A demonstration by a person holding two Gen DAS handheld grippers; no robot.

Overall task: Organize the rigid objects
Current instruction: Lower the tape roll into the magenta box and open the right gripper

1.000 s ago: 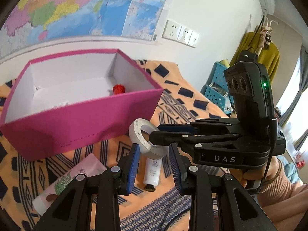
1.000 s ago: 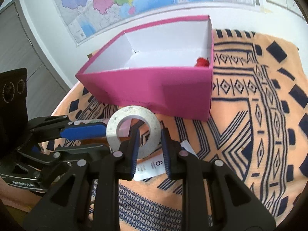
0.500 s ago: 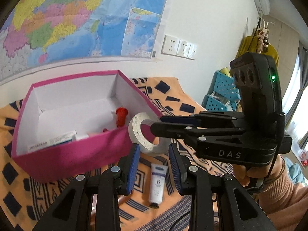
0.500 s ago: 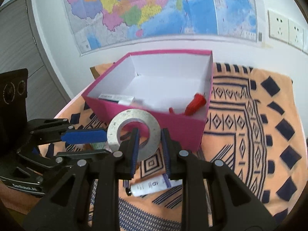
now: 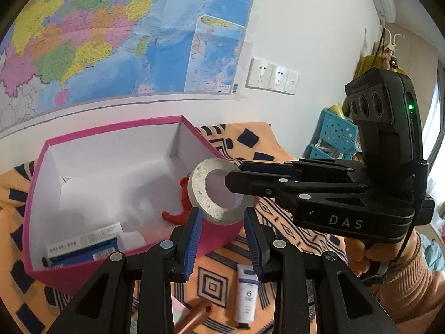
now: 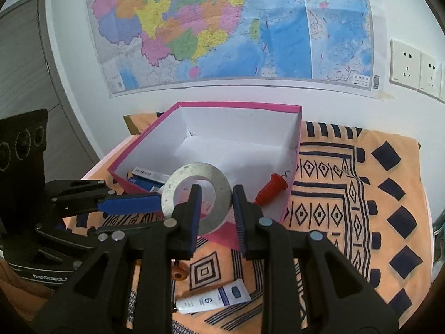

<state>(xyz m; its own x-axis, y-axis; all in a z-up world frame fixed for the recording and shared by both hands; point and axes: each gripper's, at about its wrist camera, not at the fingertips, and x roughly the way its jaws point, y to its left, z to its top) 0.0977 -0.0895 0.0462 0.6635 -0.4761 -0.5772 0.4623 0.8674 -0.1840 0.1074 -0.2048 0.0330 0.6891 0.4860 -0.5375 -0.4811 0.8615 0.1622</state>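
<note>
Both grippers have lifted the grey ring (image 6: 196,192) from beside the pink box's (image 5: 83,274) outer wall to above its near rim. Each holds it: the right gripper (image 6: 215,211) pinches the ring's lower edge at 6 o'clock, and the left gripper (image 6: 133,204) clamps its side at 9 o'clock. Inside the box lie a red hook (image 6: 271,188) and a blue-and-white carton (image 5: 83,247). On the patterned cloth (image 6: 347,208) below rests a white tube (image 6: 214,300).

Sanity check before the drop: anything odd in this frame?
Yes: both grippers hold one grey ring at once, left gripper and right gripper on different edges, above the pink box. Nothing spilled or damaged.
</note>
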